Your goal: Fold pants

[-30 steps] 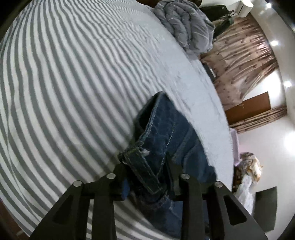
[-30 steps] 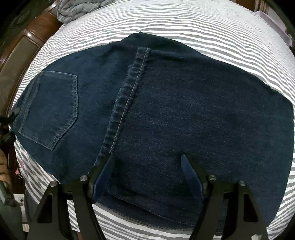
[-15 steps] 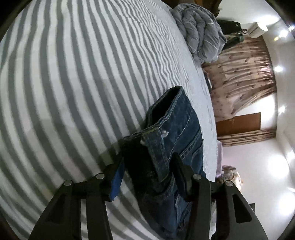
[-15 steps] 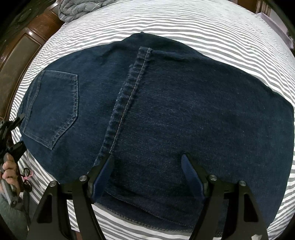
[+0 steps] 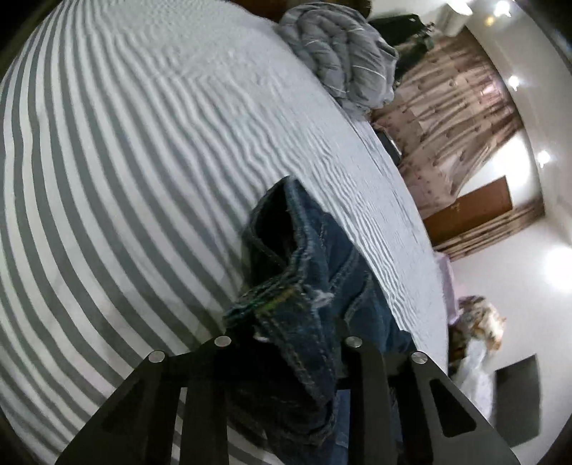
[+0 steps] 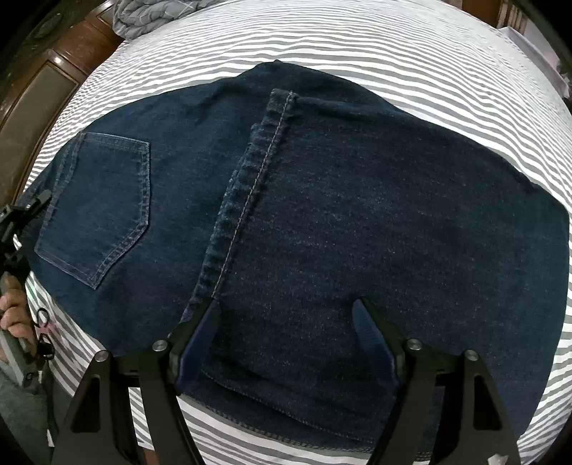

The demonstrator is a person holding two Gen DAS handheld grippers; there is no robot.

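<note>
Dark blue jeans lie folded on a grey-and-white striped bed, back pocket at the left, a leg hem seam down the middle. My right gripper is open, fingers resting on the top denim layer near the front edge. My left gripper is shut on the waistband of the jeans and lifts it off the bed. In the right wrist view the left gripper shows at the far left edge, held by a hand.
A rumpled grey quilt lies at the head of the bed; it also shows in the right wrist view. A wooden headboard runs along the left. Curtains and a brown door stand beyond the bed.
My left gripper has swung and lifted with the waistband, which is bunched higher between the fingers now. The right gripper stays open on the denim in the same spot.
</note>
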